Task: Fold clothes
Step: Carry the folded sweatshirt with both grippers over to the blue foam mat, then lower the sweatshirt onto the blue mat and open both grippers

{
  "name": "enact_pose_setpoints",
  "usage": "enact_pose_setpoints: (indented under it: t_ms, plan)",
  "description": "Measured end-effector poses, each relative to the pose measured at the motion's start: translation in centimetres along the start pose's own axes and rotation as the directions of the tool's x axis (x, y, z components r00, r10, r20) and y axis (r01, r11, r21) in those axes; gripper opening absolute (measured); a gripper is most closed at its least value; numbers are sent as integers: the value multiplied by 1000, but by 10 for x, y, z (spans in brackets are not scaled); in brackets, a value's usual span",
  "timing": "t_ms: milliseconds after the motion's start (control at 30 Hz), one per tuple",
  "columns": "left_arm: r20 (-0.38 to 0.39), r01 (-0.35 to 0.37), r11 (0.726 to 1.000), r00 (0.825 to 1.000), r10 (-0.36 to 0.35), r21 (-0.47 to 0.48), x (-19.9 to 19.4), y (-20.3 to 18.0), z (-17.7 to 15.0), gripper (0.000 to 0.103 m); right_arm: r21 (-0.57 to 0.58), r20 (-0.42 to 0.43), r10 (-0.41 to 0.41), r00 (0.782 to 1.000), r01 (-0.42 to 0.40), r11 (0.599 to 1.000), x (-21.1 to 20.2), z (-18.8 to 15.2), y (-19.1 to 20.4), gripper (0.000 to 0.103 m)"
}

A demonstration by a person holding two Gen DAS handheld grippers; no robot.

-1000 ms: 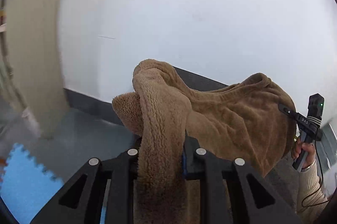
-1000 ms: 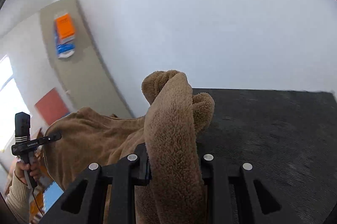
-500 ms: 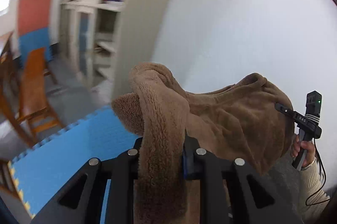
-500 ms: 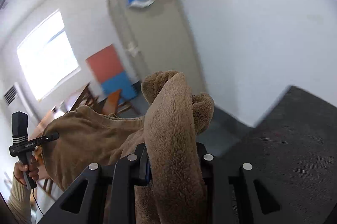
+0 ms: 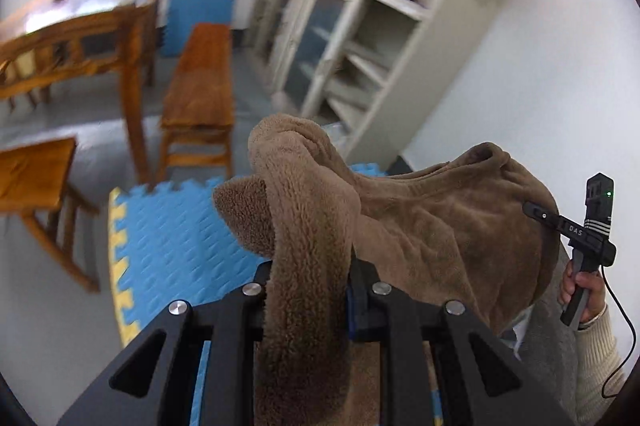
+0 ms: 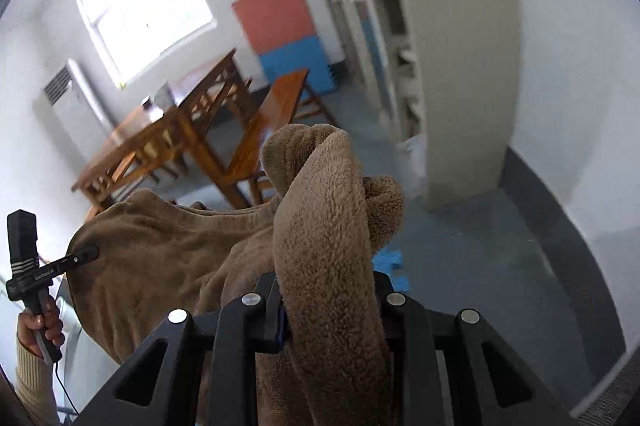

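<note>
A grey floor (image 5: 100, 130) carries everything in view. In the left wrist view, blue foam mats (image 5: 180, 242) with a yellow toothed edge lie on it in the near middle. Beyond them stand a wooden bench (image 5: 200, 78), a wooden desk (image 5: 80, 38) to its left and a wooden stool (image 5: 32, 174) at near left. A pale shelf unit (image 5: 360, 26) stands on the floor at far right, against the white wall.

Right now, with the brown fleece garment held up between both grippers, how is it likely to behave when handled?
Probably floppy: the brown fleece garment sags between the left hand-held gripper and the right hand-held gripper. Likely grippy rather than slippery, given its fuzzy pile. Its thick bunching at each grip suggests bulk, so folds may spring open.
</note>
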State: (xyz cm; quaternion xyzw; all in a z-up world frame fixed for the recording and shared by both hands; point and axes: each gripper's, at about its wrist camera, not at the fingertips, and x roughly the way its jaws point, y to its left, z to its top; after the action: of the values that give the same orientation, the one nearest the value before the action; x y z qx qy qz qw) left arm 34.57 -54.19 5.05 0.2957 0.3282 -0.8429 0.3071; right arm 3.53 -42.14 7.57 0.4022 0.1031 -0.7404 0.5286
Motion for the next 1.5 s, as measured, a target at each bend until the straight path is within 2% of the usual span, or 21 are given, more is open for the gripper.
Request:
enact_pose_setpoints:
  t_ms: [133, 367, 500, 600, 700, 767, 800, 867, 900, 933, 1033, 1100, 1167, 1233, 1267, 1333, 1367, 1433, 1500]
  plan:
    - [-18, -57, 996, 998, 56, -65, 2, 41, -15, 23, -42, -76, 7, 997, -11, 999, 58, 5, 27, 27]
    - [-82, -121, 981, 991, 110, -151, 29, 85, -49, 23, -92, -191, -36, 981, 18, 996, 125, -11, 42, 27]
    - [-143, -172, 967, 979, 146, -187, 55, 106, -72, 23, -111, -236, -86, 968, 62, 992, 141, -25, 31, 27]
    - [-169, -220, 953, 968, 186, -211, 65, 120, -87, 23, -87, -261, -96, 961, 75, 993, 147, -34, 15, 27]
    - [-194, -289, 938, 948, 253, -190, 77, 126, -95, 32, -62, -286, -103, 953, 89, 994, 152, -43, -2, 30]
    - [-204, -362, 922, 921, 332, -133, 87, 124, -99, 54, -41, -313, -99, 944, 90, 995, 160, -48, -11, 34]
    - [-207, -401, 910, 904, 375, -101, 93, 122, -101, 59, -31, -327, -96, 940, 91, 995, 164, -51, -16, 46]
    - [-208, -463, 885, 872, 444, -52, 100, 118, -104, 73, -23, -354, -116, 928, 115, 993, 169, -51, -23, 61]
    - [-206, -479, 876, 863, 460, -50, 101, 118, -104, 75, -30, -355, -138, 925, 136, 990, 169, -52, -25, 67]
    - [-205, -487, 871, 860, 468, -57, 100, 118, -104, 80, -38, -356, -160, 921, 157, 987, 169, -52, -27, 67]
    - [-196, -504, 857, 855, 480, -101, 94, 124, -98, 82, -74, -341, -233, 911, 221, 972, 167, -53, -29, 67]
    - [-181, -518, 845, 851, 494, -134, 86, 128, -93, 82, -100, -310, -270, 911, 252, 963, 163, -50, -26, 67]
    - [-157, -539, 828, 841, 518, -156, 78, 129, -88, 82, -103, -257, -266, 929, 247, 964, 149, -44, -19, 67]
    - [-107, -581, 800, 814, 571, -150, 65, 121, -82, 82, -92, -234, -224, 946, 207, 974, 136, -41, -9, 67]
    - [-79, -592, 793, 806, 587, -144, 59, 115, -80, 82, -86, -231, -190, 954, 174, 981, 130, -41, -3, 67]
    - [-23, -591, 798, 805, 592, -120, 51, 99, -75, 82, -85, -248, -115, 962, 96, 992, 123, -43, 11, 67]
    - [-7, -579, 809, 814, 581, -101, 50, 89, -73, 82, -87, -264, -91, 960, 70, 994, 123, -46, 16, 67]
    - [-8, -527, 849, 850, 527, -48, 59, 72, -69, 82, -86, -311, -63, 948, 38, 996, 128, -52, 25, 67]
    - [-34, -489, 872, 872, 489, -7, 73, 62, -69, 82, -80, -359, -44, 932, 16, 997, 135, -58, 30, 67]
